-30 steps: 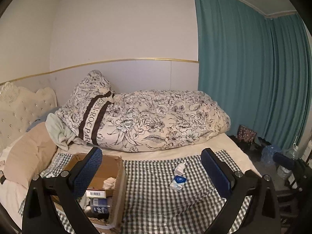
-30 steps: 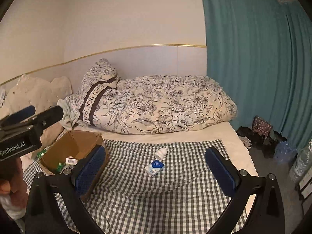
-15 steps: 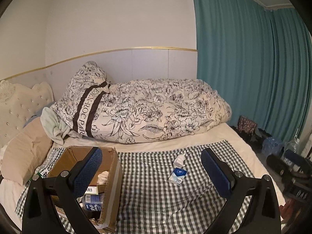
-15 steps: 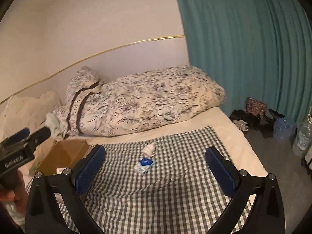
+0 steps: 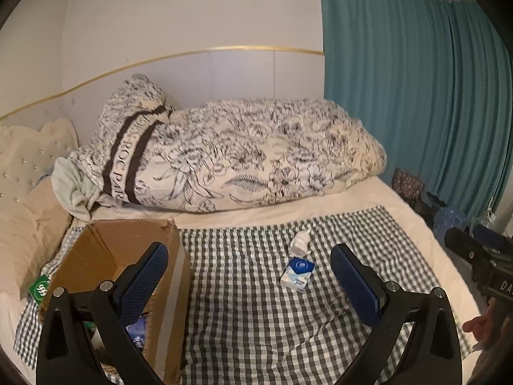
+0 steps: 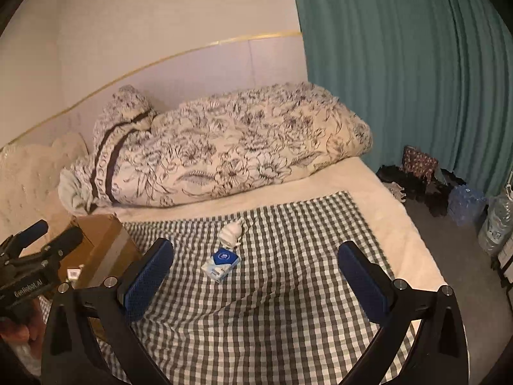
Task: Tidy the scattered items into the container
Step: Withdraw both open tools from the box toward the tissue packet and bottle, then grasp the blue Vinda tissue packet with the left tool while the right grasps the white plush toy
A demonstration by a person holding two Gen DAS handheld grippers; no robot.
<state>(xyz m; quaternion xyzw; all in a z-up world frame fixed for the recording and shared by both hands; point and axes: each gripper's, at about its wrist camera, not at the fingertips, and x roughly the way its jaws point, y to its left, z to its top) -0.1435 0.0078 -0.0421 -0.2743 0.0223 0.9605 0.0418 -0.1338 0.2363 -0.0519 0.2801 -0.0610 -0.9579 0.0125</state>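
From my feed, left to right: green packet [image 5: 39, 289] on the bed beside the box [image 5: 105, 250], outside it. Box open-topped on the checked cloth [image 5: 256, 314], a few items inside, partly hidden by my left claw [image 5: 248, 284], which is spread wide and empty. Mid-cloth: tissue pack [image 5: 297, 272], long axis running toward me and slightly left, blue end away. Just behind it a white bottle [image 5: 300, 242], on its side, cap pointing away-right. Nothing blocks either. Right claw [image 6: 256, 284] also wide apart, empty. Duvet [image 5: 256, 160] behind, curtain [image 5: 416, 80] right.
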